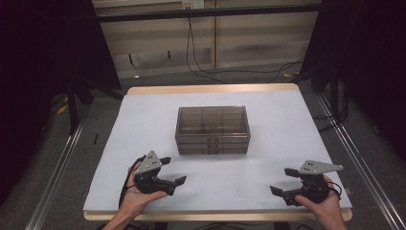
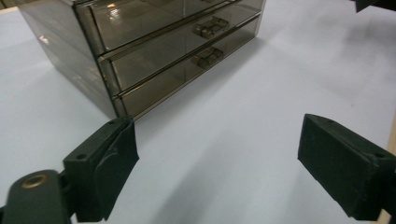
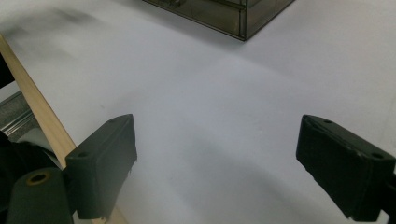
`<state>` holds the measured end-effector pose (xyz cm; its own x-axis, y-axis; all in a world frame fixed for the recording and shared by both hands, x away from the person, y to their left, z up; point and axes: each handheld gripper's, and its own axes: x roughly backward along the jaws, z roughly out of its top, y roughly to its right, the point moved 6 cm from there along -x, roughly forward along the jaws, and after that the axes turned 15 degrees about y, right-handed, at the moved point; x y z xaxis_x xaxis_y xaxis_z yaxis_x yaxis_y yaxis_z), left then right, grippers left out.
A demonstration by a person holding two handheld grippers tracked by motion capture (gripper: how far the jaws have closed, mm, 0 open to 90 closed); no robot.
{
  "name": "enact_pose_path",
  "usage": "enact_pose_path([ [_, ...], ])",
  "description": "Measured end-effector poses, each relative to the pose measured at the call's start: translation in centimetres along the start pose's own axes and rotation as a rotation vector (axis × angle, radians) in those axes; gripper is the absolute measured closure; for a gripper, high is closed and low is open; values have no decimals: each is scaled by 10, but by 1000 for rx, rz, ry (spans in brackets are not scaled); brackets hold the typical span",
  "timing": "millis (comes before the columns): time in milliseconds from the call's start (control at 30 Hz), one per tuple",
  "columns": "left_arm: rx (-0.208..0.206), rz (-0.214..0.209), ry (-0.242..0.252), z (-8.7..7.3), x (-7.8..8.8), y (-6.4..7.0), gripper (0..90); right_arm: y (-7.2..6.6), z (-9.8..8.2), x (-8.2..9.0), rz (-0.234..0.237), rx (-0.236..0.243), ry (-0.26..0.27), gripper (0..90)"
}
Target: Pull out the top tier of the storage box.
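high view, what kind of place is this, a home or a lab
Probably a lab recording setup: a table under a white sheet holding just a smoky drawer cabinet, black curtains at the sides, and loose cables on the floor.

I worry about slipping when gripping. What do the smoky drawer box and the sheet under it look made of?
The smoky translucent three-drawer box looks like glossy hard plastic: see-through walls with light reflections. The pale sheet covering the table looks matt, perhaps paper or thin plastic; it shows no glare.
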<state>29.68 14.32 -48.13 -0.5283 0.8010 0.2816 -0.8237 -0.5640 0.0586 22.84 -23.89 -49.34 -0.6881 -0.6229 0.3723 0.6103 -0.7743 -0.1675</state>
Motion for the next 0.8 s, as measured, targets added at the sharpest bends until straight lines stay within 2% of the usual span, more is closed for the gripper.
enact_pose_path([
  [167, -16, 9, 3, 1, 4, -2, 115, 0, 0, 0, 2, 1, 4, 124],
  [333, -44, -2, -4, 1, 3, 1, 165, 0, 0, 0, 2, 3, 1, 124],
  [367, -40, 7, -5, 1, 3, 2, 165, 0, 0, 0, 1, 4, 1, 124],
  [433, -55, -8, 9, 3, 2, 5, 191, 0, 0, 0, 0, 4, 1, 124],
  [467, -43, -13, 21, 4, 2, 7, 200, 0, 0, -1, 0, 3, -1, 124],
  [500, -49, -22, 17, 5, 1, 9, 211, 0, 0, -1, 0, 2, -1, 124],
  [633, -98, -29, 6, 6, -3, 14, 248, 0, 0, -1, 0, 0, -2, 124],
  [667, -121, -23, 0, 6, -5, 15, 250, 0, 0, -1, 1, 2, -3, 124],
  [700, -122, -20, 6, 6, -6, 17, 256, 0, 0, -1, 1, 3, -3, 124],
  [733, -151, -15, 6, 6, -8, 17, 261, 0, 0, -1, 1, 2, -2, 124],
  [800, -168, -14, 8, 7, -10, 19, 281, 0, 0, -1, 1, 0, -4, 124],
])
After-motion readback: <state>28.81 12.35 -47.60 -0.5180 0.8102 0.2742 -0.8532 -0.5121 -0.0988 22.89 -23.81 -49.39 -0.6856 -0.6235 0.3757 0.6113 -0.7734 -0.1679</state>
